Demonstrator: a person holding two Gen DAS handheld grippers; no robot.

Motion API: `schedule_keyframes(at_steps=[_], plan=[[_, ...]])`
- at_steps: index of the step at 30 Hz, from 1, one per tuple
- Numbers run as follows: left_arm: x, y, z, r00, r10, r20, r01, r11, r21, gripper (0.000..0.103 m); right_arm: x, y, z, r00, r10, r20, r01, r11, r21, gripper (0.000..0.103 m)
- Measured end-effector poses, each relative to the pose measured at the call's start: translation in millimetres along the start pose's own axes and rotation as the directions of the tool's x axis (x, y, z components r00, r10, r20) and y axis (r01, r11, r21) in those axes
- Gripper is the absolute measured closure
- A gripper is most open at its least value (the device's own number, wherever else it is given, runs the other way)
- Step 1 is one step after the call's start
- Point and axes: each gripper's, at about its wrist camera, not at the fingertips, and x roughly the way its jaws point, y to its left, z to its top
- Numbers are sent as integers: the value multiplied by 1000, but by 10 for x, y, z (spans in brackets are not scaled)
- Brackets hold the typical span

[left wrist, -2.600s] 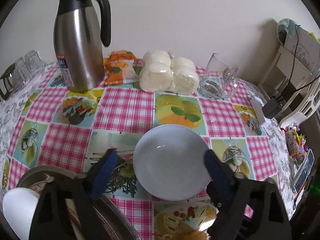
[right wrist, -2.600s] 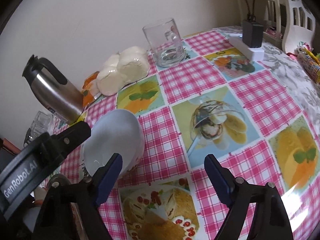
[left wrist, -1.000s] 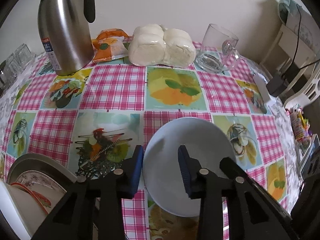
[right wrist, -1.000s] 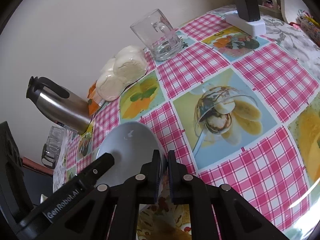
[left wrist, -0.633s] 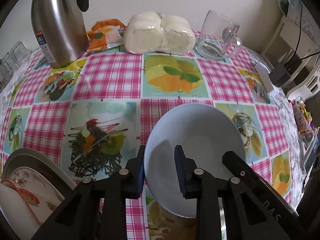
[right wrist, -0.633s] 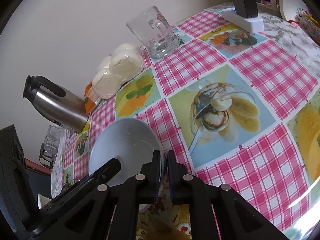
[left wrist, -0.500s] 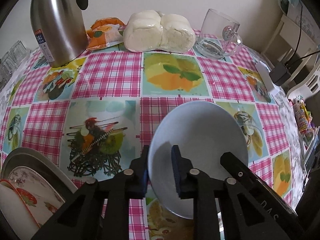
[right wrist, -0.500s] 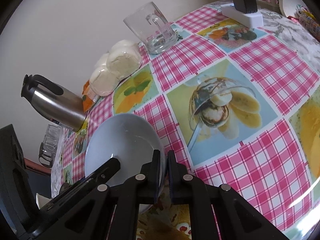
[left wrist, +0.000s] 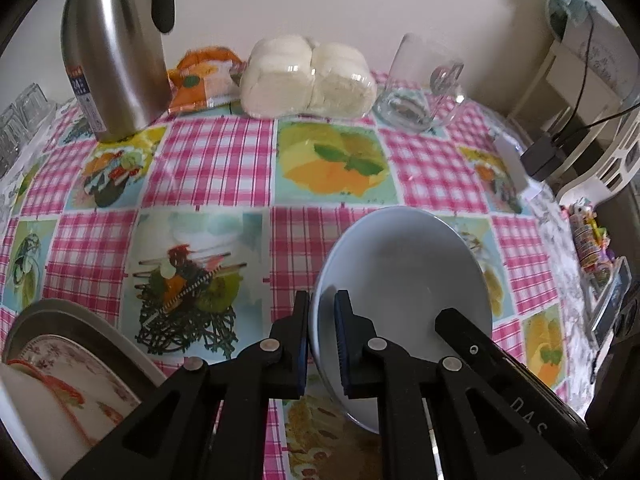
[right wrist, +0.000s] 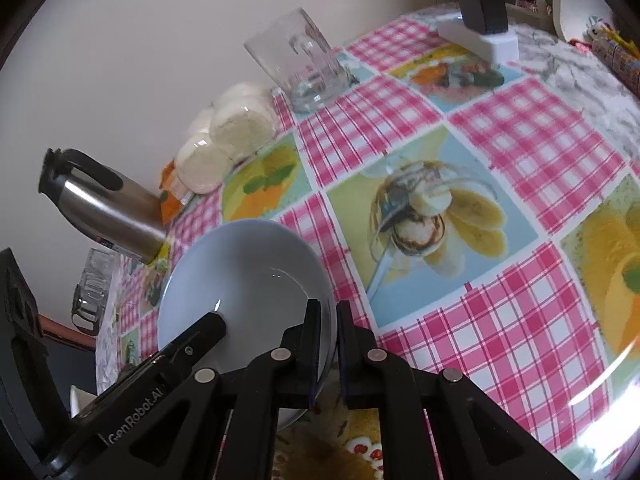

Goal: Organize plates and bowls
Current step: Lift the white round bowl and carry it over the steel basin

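A pale blue bowl (left wrist: 404, 280) is held over the checked tablecloth, tilted. My left gripper (left wrist: 322, 320) is shut on its left rim. My right gripper (right wrist: 328, 328) is shut on its right rim; the bowl (right wrist: 244, 276) fills the lower left of the right wrist view. The other gripper's arm crosses the bowl in each view. At the lower left of the left wrist view a metal basin (left wrist: 52, 316) holds a flowered plate (left wrist: 76, 364) and a white bowl (left wrist: 32, 420).
A steel thermos jug (left wrist: 114, 44), an orange packet (left wrist: 202, 76), wrapped white buns (left wrist: 308, 76) and a glass mug (left wrist: 420, 88) stand along the wall. A white power strip with a black adapter (right wrist: 480, 24) lies at the table's right edge. Small glasses (left wrist: 20, 120) are far left.
Both grippers have closed onto the bowl's opposite rims and lifted it, tilting it. The left gripper's jaws narrowed from a wider gap to pinching the rim.
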Motion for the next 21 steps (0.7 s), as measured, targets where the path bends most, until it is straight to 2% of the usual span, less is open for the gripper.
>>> schedule_keyframes(at_steps=[10,21], plan=[[-700,63,128,991,-64,119,65,998,-7,91,-614,426,91,993,18,120,-9,997,-74,94],[-1456,393,130,968,-91,233,103,994,-40,91,-1102,980,-58,980,82,180,-56,988,-144,94]])
